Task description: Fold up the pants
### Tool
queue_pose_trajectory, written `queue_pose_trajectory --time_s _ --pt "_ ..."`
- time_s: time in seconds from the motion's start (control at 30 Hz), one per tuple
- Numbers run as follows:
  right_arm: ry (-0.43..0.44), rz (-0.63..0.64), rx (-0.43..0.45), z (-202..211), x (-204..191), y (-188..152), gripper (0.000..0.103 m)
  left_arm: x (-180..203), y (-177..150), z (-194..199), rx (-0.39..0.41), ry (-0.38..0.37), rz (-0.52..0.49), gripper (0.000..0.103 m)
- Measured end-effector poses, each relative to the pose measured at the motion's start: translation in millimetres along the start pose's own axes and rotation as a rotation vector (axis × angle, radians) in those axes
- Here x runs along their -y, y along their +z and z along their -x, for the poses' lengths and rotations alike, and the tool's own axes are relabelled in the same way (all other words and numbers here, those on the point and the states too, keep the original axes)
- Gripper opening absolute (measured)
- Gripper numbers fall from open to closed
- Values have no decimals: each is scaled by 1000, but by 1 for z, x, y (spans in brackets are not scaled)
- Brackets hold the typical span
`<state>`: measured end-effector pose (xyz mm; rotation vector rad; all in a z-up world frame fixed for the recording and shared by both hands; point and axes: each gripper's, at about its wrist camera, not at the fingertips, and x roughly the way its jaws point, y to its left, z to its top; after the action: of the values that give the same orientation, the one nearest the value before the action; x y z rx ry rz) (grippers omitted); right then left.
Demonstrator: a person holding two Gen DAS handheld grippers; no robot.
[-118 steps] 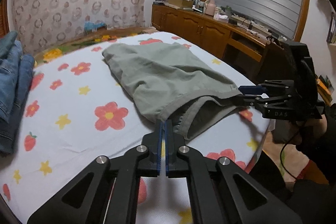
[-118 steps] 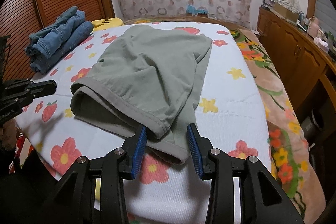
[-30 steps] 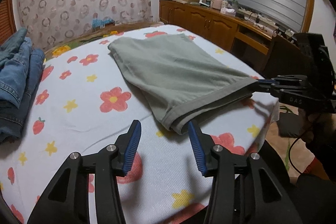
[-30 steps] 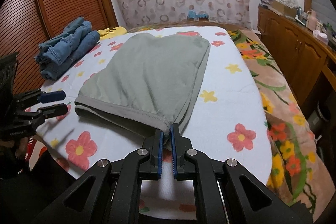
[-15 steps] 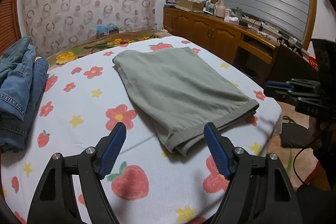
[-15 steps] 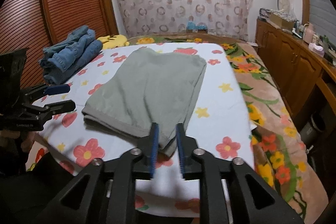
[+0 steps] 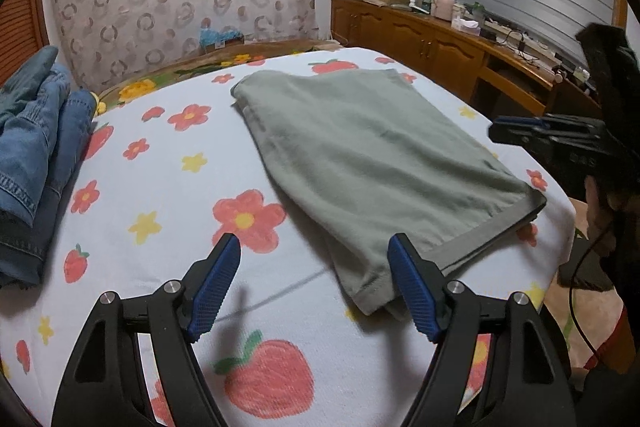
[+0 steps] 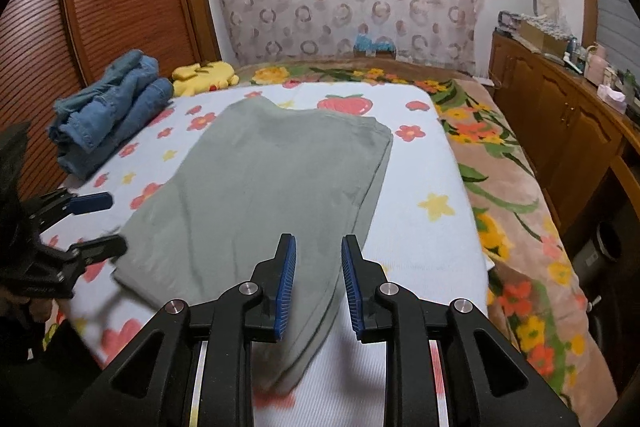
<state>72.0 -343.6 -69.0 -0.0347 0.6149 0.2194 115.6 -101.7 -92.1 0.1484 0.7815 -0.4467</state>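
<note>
The pants (image 7: 360, 163) lie flat and folded on the bed (image 7: 168, 187), no longer pinched at the hem. The left gripper (image 7: 316, 291) has let go, its fingers spread wide and empty. The right gripper (image 8: 318, 287) has also released, fingers slightly apart above the near corner, holding nothing.

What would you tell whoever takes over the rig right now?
Left tongs: open, empty, at the near left corner of the pants.
Right tongs: open, empty, above the pants' near right corner.
Pants: grey, folded to a flat rectangle on the bed sheet, hem towards you. Jeans are piled at the left.
Done: pants laid out flat and released.
Left: probably a further fold, far edge to hem.
</note>
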Motion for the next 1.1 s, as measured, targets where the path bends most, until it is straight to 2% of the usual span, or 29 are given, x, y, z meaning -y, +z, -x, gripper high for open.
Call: queue_pose_trajectory --time_s 0.53,0.97,1.0,1.03,1.1 --pt "-28 14 -99 -44 6 33 25 -4 -7 -10 -23 -8 19 77" --pt "-31 36 -143 -57 9 40 25 -12 -6 -16 -43 -28 48 77" --pt "-26 39 -144 -57 9 40 24 -12 -6 -16 -44 -28 48 77" --pt "-25 44 -148 -58 9 41 17 -11 -6 -16 -45 -28 48 77" --pt "-22 56 -145 -57 9 41 8 -11 -6 -17 -46 -27 48 77"
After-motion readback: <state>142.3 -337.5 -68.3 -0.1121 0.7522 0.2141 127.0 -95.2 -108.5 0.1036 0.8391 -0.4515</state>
